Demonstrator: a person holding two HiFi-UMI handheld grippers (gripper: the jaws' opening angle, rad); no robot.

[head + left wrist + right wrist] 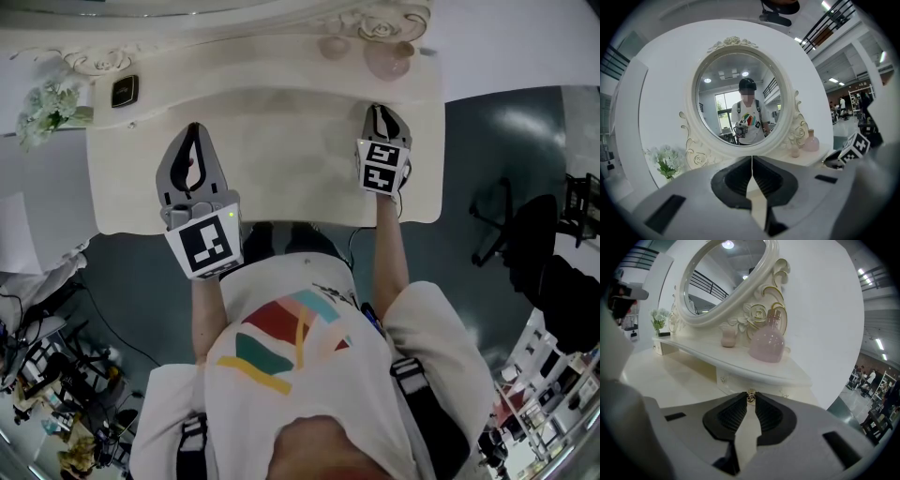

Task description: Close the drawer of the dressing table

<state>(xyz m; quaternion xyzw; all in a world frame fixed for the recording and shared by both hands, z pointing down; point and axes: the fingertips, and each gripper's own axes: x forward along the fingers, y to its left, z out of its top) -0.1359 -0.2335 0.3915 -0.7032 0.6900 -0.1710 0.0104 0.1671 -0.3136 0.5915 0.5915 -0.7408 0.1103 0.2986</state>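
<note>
The cream dressing table (pixel 281 178) fills the upper head view. Under its raised back shelf (pixel 740 364) sits a small drawer front (pixel 732 382) with a gold knob (pixel 750 397). My right gripper (pixel 750 399) is at that drawer, its tips shut on the knob; in the head view the right gripper (pixel 379 109) reaches toward the shelf at the table's back right. Whether the drawer stands out from the shelf I cannot tell. My left gripper (pixel 194 131) hovers over the tabletop's left half, and the left gripper (pixel 752 158) is shut with nothing between the jaws.
A round framed mirror (pixel 738 98) stands at the table's back. A pink bottle (pixel 767 343) and a small pink vase (pixel 728 337) rest on the shelf near the drawer. White flowers (pixel 45 108) and a small dark box (pixel 125 91) sit at the left. A black chair (pixel 530 230) stands on the floor at the right.
</note>
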